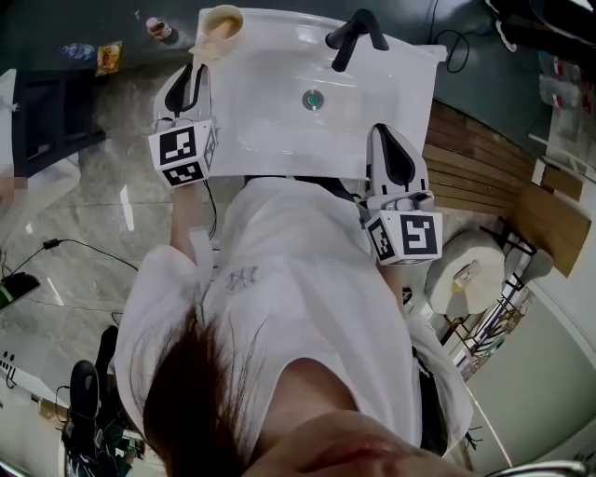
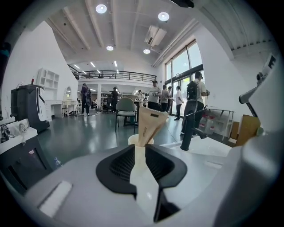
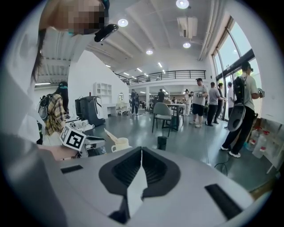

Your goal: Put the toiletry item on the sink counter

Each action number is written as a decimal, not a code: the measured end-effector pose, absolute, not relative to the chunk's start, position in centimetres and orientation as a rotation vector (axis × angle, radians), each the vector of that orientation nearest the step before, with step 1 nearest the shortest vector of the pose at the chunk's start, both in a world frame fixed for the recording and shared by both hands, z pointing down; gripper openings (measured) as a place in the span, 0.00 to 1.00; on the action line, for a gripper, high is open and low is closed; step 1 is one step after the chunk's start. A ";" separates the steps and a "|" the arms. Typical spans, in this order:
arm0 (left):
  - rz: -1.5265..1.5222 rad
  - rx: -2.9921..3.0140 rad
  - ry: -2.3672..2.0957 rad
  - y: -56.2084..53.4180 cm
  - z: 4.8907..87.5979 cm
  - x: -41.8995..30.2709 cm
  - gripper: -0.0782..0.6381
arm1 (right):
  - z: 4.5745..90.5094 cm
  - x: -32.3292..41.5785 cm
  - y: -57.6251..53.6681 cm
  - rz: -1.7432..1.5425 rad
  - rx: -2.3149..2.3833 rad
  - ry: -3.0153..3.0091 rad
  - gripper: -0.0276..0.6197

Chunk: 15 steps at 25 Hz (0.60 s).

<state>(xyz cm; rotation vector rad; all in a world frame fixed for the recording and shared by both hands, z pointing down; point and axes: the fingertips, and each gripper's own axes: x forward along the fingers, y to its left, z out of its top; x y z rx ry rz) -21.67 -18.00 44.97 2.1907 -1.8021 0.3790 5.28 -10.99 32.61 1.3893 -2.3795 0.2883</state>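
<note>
Left hand-held gripper: the left hand-held gripper [image 2: 140,150] is pinching the pale lower body of a tan plastic squeeze tube [image 2: 150,123], with a black ribbed pad on either side.
Right hand-held gripper: the right hand-held gripper [image 3: 140,153] is pressed together on nothing and hangs over the sink's near right edge (idle, by the look of it).
Task's thing: the squeeze tube stands crimped end up, and its bottom seems to sit inside a cream round cup [image 2: 132,140]. In the head view it leans out of the cup toward the left jaws.
Cup: it sits on the far left corner of a white ceramic sink basin [image 1: 270,102], well apart from the black faucet [image 1: 354,33].
Landing place: the flat white rim between cup and faucet, the tabletop [image 1: 279,23] here, looks bare.
Step in hand: probably drawing the tube out of the cup.
How to do it well: lift along the tube's own lean until its bottom clears the rim, so the cup is not dragged or tipped off the corner. Keep the pinch moderate, since a soft tube may buckle or ooze. Lay the tube flat on the tabletop, away from the bowl's slope, before spreading the jaws.
Risk: the cup looks light and sits near the edge; the idle gripper could steady it.
</note>
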 end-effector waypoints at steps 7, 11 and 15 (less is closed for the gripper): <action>0.368 2.252 -1.793 -16.5 42.1 -20.3 0.20 | 32.3 5.1 -10.9 0.285 1.388 -2.418 0.06; 0.364 2.302 -1.788 -16.0 39.8 -19.5 0.20 | 32.0 5.2 -11.0 0.284 1.403 -2.438 0.06; 0.360 2.331 -1.806 -15.6 37.5 -19.1 0.20 | 31.4 5.7 -11.0 0.280 1.427 -2.459 0.06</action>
